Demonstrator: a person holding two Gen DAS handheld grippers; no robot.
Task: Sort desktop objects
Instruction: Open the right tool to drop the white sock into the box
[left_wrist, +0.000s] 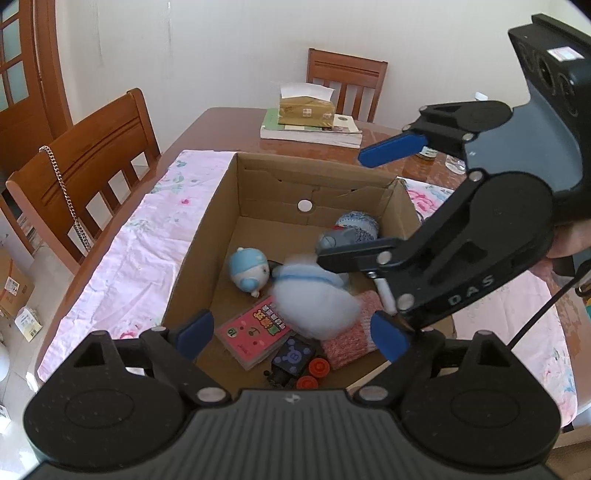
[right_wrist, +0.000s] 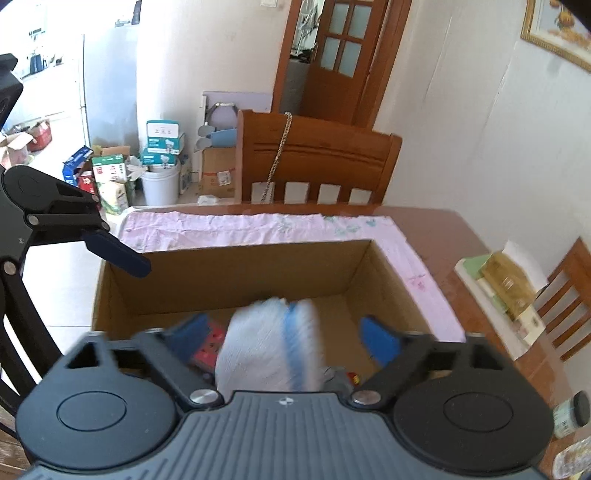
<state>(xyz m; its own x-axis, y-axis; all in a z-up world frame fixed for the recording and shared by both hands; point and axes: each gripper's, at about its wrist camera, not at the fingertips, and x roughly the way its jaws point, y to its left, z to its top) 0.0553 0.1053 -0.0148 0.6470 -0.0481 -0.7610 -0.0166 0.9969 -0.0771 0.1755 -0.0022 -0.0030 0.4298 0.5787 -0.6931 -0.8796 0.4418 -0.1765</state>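
- My left gripper (left_wrist: 291, 334) hangs over the near end of the cardboard box (left_wrist: 207, 236), claw spread wide, nothing pressed between the blue pads.
- My right gripper (right_wrist: 284, 336) comes in over the box's right side; claw spread wide too, pads clear of everything. In the left cam I see it w/ one blue finger (left_wrist: 391, 147) up over the far-right corner.
- White-and-blue plush toy (left_wrist: 314, 299) is blurred, inside the box betw. both claws; neither claw touches it. Can't tell if it rests on the floor of the box yet.
- Right cam shows the same plush (right_wrist: 269, 347) betw. my open fingers, also blurred.
- In the box w/ it: small blue-hat doll (left_wrist: 247, 269) to the left, grey-blue knitted toy (left_wrist: 351, 229) at far right, pink booklet (left_wrist: 255, 332) near, pink knit cloth (left_wrist: 354, 339) near right, dark toy w/ red wheels (left_wrist: 299, 365) nearest.
- Box sits on a pink flowered cloth (left_wrist: 140, 251) on the wooden table (left_wrist: 229, 125).
- Far end of table: tissue box (left_wrist: 306, 107) on a stack of books (left_wrist: 310, 133).
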